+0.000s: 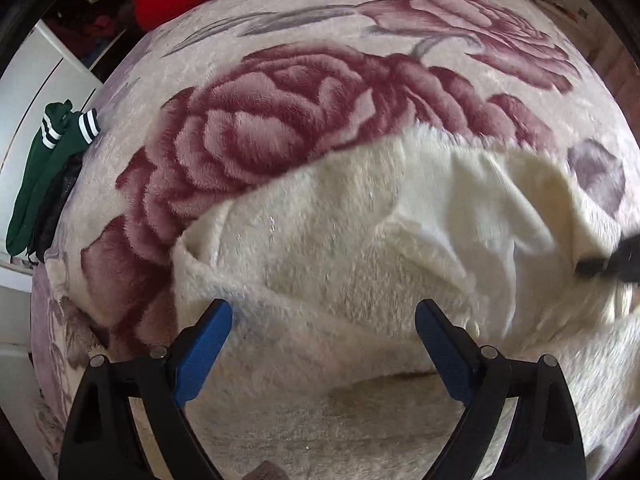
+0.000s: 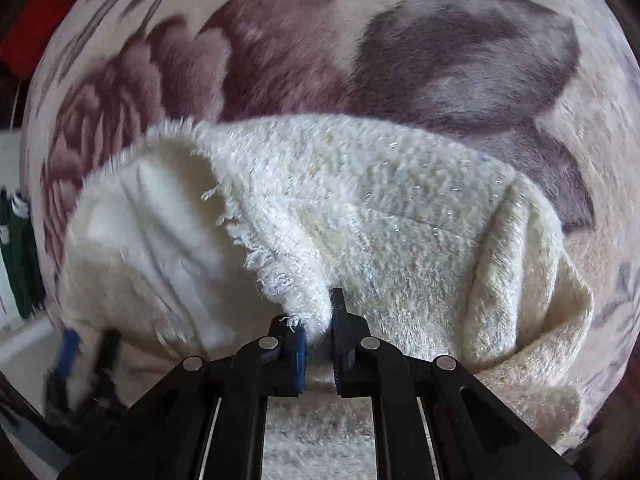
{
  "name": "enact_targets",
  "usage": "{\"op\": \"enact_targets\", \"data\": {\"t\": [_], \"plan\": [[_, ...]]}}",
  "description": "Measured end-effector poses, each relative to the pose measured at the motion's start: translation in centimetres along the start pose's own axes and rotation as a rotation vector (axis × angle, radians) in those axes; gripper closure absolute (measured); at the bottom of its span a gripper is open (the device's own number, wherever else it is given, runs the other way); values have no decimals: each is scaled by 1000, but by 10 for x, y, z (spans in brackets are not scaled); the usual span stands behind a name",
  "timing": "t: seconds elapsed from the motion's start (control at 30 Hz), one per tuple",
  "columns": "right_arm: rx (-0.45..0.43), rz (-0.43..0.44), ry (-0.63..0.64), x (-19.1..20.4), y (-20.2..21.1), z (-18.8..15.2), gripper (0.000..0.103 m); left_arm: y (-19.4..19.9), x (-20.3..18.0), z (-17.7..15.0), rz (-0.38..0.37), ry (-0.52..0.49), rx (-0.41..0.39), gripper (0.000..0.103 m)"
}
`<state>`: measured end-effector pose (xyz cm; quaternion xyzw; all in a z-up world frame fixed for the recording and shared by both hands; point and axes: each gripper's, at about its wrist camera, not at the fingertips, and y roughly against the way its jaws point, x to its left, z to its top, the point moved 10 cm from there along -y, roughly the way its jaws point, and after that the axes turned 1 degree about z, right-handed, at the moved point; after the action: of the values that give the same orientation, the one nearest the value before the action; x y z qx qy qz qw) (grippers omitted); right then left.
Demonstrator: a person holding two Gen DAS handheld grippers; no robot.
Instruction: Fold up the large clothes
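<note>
While the right gripper [image 2: 318, 330] pinches a fringed edge of the cream fleece garment [image 2: 360, 216] between nearly closed jaws, the left gripper [image 1: 324, 322] hangs wide open and empty above the same cloth. Beyond both jaws the garment lies rumpled and partly doubled over on the rose-patterned blanket [image 1: 280, 120], so the folding looks barely begun. Flattening and the remaining folds are left.

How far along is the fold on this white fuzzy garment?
Early to midway, by the look of it. Done: the white garment is spread on the floral blanket, one part already turned over showing its smooth inner side. In hand: the right gripper is shut on a fringed edge; the left gripper is open above the cloth. Left: the remaining folds; it still lies loose and rumpled.
</note>
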<state>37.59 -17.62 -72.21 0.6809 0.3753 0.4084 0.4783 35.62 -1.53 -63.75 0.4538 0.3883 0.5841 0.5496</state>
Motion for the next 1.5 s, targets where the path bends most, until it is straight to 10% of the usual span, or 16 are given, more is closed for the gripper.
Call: {"op": "enact_targets", "data": {"t": [0.3, 0.43, 0.53, 0.73, 0.83, 0.93, 1.07, 1.1, 1.13, 1.5], "plan": [[-196, 35, -81, 18, 67, 54, 95, 14, 21, 11, -54, 95, -40, 9], [-117, 66, -92, 19, 51, 64, 93, 21, 45, 28, -43, 174, -70, 9], [3, 98, -73, 12, 42, 52, 78, 33, 75, 28, 2, 234, -101, 9], [-190, 201, 105, 48, 103, 6, 41, 39, 122, 0, 89, 293, -97, 9], [-31, 355, 229, 96, 72, -24, 38, 27, 130, -15, 105, 309, -58, 9], [78, 272, 258, 114, 13, -27, 38, 14, 136, -25, 127, 319, -28, 9], [150, 219, 251, 129, -43, -27, 50, 7, 145, -33, 131, 341, -22, 9], [136, 211, 279, 132, -45, -29, 62, 6, 147, -35, 131, 343, -21, 9], [104, 187, 300, 135, -44, -28, 96, 6, 149, -36, 131, 343, -20, 9], [-157, 72, 260, 114, 28, 16, 97, 17, 166, -38, 75, 382, -28, 9]]}}
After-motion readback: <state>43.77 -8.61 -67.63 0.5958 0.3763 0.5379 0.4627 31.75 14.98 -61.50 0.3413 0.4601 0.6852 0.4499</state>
